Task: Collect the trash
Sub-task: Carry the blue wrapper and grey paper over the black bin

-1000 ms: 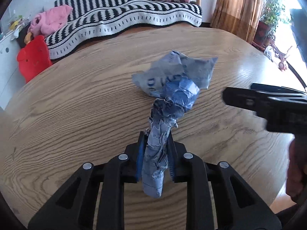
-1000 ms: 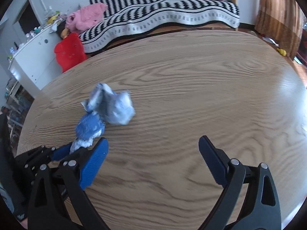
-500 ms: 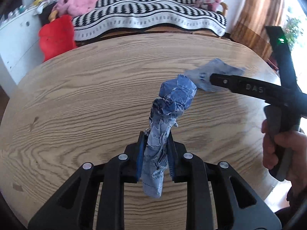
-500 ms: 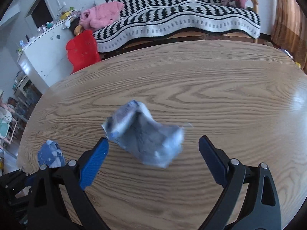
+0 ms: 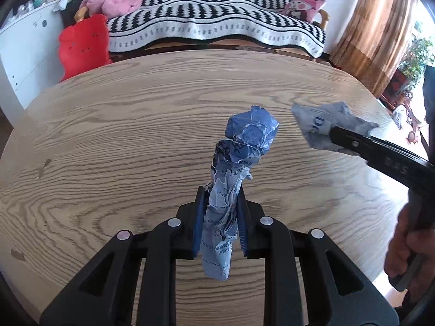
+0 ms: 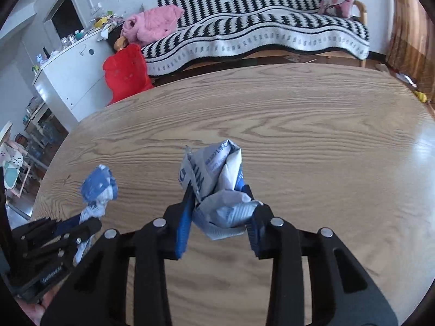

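A twisted blue printed paper wrapper (image 5: 250, 133) stands up from my left gripper (image 5: 218, 193), which is shut on its lower part above the wooden table (image 5: 108, 135). To its right a crumpled grey-white paper (image 5: 320, 119) hangs off the table in my right gripper (image 5: 333, 135). In the right wrist view that grey paper (image 6: 217, 163) sits between the blue pads of my right gripper (image 6: 218, 190). The jaws are closing and both pads press into it. The blue wrapper (image 6: 99, 187) and the left gripper (image 6: 81, 222) show at the lower left.
Beyond the table's far edge are a sofa under a black-and-white blanket (image 5: 217, 27), a red bag (image 5: 81, 43) and a white cabinet (image 6: 73, 76). A curtain (image 5: 372, 27) and a plant stand at the right. A person's hand (image 5: 405, 244) holds the right gripper.
The right gripper's wide-open jaws came around the grey paper and closed on it. The grey paper and the blue wrapper, bunched together before, are now apart.
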Demonstrator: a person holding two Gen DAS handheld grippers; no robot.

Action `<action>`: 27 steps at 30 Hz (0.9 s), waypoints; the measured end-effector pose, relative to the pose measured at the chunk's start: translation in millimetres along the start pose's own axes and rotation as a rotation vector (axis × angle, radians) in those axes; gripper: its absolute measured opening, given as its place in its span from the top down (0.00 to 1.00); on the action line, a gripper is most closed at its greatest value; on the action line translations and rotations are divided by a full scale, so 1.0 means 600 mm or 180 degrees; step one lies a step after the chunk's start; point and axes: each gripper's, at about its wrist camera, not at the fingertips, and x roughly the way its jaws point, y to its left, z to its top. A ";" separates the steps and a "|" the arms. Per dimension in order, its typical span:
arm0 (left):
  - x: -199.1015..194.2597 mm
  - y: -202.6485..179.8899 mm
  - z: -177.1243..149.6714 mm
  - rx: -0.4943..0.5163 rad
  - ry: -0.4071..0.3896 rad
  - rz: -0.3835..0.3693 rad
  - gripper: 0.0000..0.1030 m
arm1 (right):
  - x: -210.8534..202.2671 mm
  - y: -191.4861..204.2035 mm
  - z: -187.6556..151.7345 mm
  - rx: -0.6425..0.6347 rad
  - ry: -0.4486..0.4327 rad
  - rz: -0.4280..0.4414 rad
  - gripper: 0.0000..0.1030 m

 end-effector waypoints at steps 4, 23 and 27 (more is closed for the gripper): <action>-0.008 -0.066 0.001 0.0121 -0.0024 -0.0118 0.80 | -0.084 -0.071 -0.029 0.0091 -0.0107 -0.0196 0.66; -0.060 -0.491 -0.076 0.1137 -0.0188 -0.1032 0.80 | -0.409 -0.497 -0.297 0.1149 -0.0237 -0.1387 0.66; -0.062 -0.572 -0.107 0.1368 -0.0154 -0.1235 0.80 | -0.427 -0.565 -0.367 0.1410 -0.0027 -0.1490 0.66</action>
